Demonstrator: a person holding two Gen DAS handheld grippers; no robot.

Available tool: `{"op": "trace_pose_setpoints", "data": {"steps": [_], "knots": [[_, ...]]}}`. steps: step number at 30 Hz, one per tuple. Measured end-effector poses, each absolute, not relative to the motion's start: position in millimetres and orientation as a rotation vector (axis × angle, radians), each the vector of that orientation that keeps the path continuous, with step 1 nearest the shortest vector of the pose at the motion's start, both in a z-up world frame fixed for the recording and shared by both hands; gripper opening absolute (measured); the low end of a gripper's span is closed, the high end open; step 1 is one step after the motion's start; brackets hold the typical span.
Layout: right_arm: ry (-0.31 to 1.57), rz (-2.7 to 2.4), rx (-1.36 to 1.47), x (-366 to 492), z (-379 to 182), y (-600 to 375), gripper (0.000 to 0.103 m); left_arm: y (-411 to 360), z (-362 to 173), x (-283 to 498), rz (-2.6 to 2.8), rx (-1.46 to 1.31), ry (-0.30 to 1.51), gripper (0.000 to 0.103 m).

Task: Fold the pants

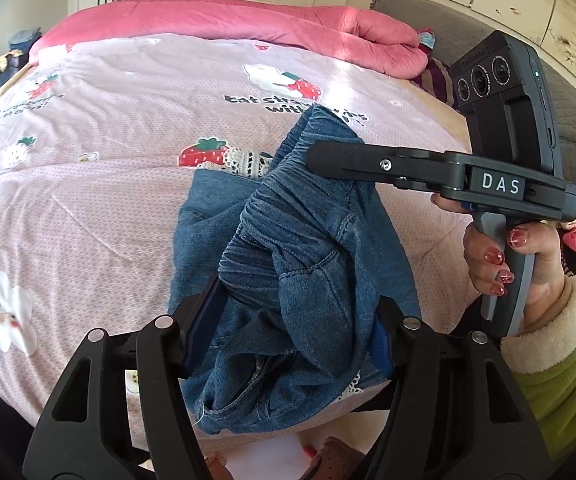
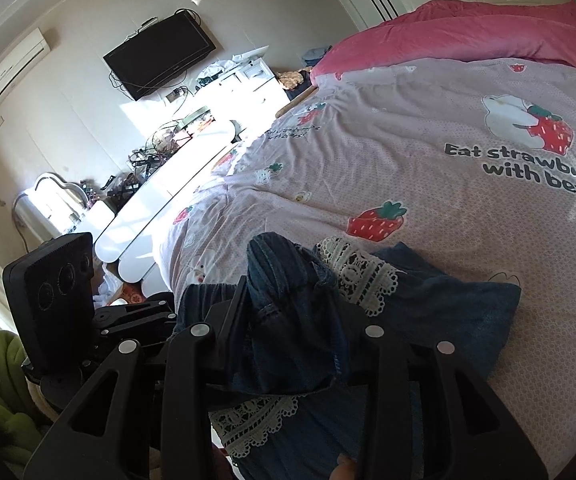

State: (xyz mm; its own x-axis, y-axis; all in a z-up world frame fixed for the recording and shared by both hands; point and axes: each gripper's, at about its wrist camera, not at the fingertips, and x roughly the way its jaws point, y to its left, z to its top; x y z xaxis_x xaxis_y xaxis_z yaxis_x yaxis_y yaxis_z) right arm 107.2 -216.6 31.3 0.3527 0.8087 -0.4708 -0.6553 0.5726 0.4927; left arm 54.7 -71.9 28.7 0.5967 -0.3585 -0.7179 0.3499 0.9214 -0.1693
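Blue denim pants (image 1: 296, 264) with white lace trim (image 2: 362, 270) hang bunched above the near edge of the bed. My left gripper (image 1: 288, 320) is shut on the pants' ribbed waistband, with cloth filling the gap between its jaws. My right gripper (image 1: 328, 156) comes in from the right in the left wrist view and is shut on the far end of the waistband. In the right wrist view my right gripper (image 2: 288, 312) pinches a fold of denim (image 2: 284, 280), and part of the pants (image 2: 448, 304) lies on the bed beyond.
The bed has a pink strawberry-print sheet (image 1: 108, 160) and a rolled pink quilt (image 1: 228, 24) at the far side. A grey sofa (image 1: 468, 32) stands to the right. A white desk (image 2: 176, 184), a wall TV (image 2: 160, 54) and clutter are left of the bed.
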Motion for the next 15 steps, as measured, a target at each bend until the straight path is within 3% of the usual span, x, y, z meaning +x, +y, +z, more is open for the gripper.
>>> {"op": "trace_pose_setpoints", "data": {"steps": [4,9,15], "knots": [[0.761,0.937,0.249,110.1,27.7,-220.5,0.041,-75.5,26.6,52.7,-0.418,-0.006,0.841,0.054],[0.780,0.891,0.343,112.9,21.7,-237.4,0.062,-80.0,26.2,46.4,-0.438,-0.005,0.850,0.054],[0.750,0.840,0.386,98.8,21.5,-257.7,0.067,-93.7,21.2,37.1,-0.467,0.014,0.857,0.058]]}}
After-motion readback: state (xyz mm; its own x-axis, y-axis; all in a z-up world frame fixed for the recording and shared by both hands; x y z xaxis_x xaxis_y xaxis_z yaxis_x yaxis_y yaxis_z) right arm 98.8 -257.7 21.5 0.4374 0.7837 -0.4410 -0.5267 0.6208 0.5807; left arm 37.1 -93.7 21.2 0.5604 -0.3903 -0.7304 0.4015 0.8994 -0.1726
